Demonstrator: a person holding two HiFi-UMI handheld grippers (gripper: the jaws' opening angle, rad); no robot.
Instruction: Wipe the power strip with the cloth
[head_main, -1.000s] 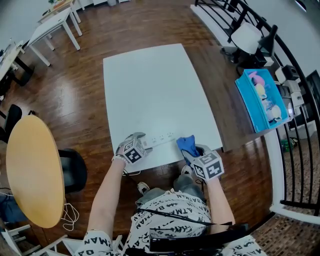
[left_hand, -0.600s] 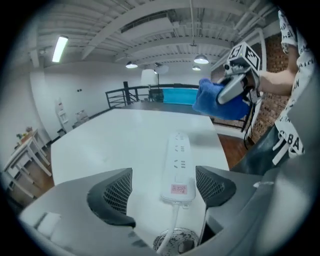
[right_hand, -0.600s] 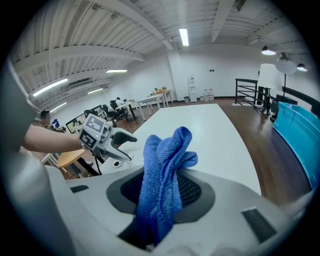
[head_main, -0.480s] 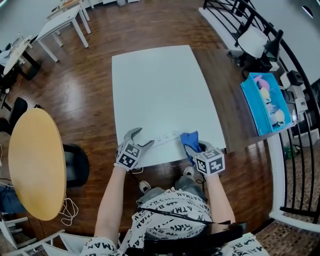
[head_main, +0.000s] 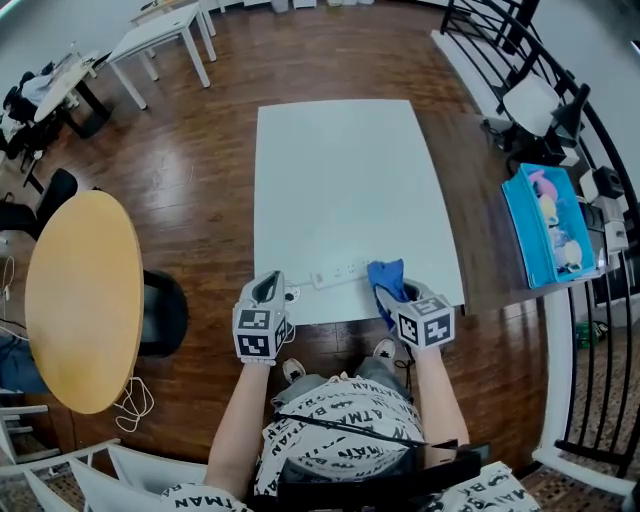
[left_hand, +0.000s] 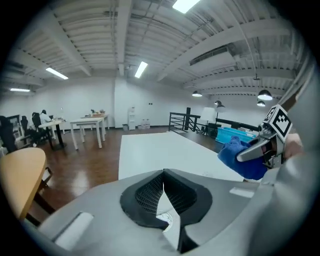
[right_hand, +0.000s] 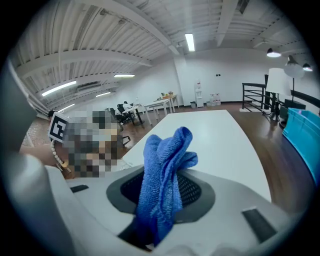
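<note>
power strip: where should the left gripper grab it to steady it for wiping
Probably its left end, from the near left: the power strip is a long, narrow bar lying flat near the table's front edge, so the left gripper can pinch across its width. The cloth is at its right end.

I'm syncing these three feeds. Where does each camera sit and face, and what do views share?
Head view: on the person's head, facing steeply down at the white table and power strip; shows both forearms, left gripper, right gripper.
Left gripper view: on the left gripper, along its empty, just-closed jaws across the table; shows the right gripper.
Right gripper view: on the right gripper, along jaws clamping the blue cloth; shows the left gripper's cube.
Shared: all three see the table and cloth.
</note>
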